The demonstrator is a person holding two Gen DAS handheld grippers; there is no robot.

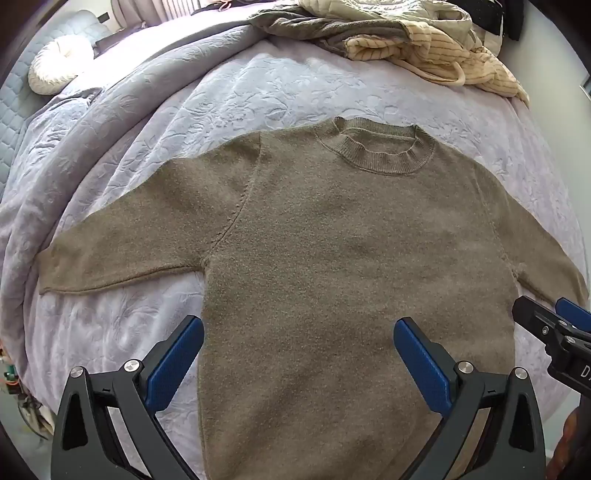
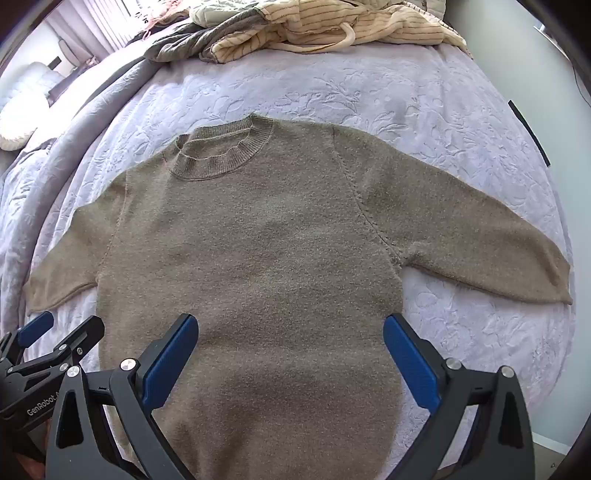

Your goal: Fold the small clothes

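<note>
- Sweater (image 1: pixel 332 258), one, olive knit, lies flat on the bed (image 1: pixel 258 92), both sleeves spread, beneath and ahead of both claws.
- Left claw (image 1: pixel 298 350) released, grasping nothing.
- Right claw (image 2: pixel 291 347) likewise released.
- One clothes heap (image 2: pixel 314 26) far ahead.

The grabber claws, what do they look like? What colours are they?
Both the left gripper and right gripper have black angular plastic arms with silver round bolts. Each has two flat blue ribbed pads. White lettering on the left gripper's body reads "GenRobot" in the right wrist view.

Both wrist views above shared sweater (image 1: pixel 325 258).
</note>
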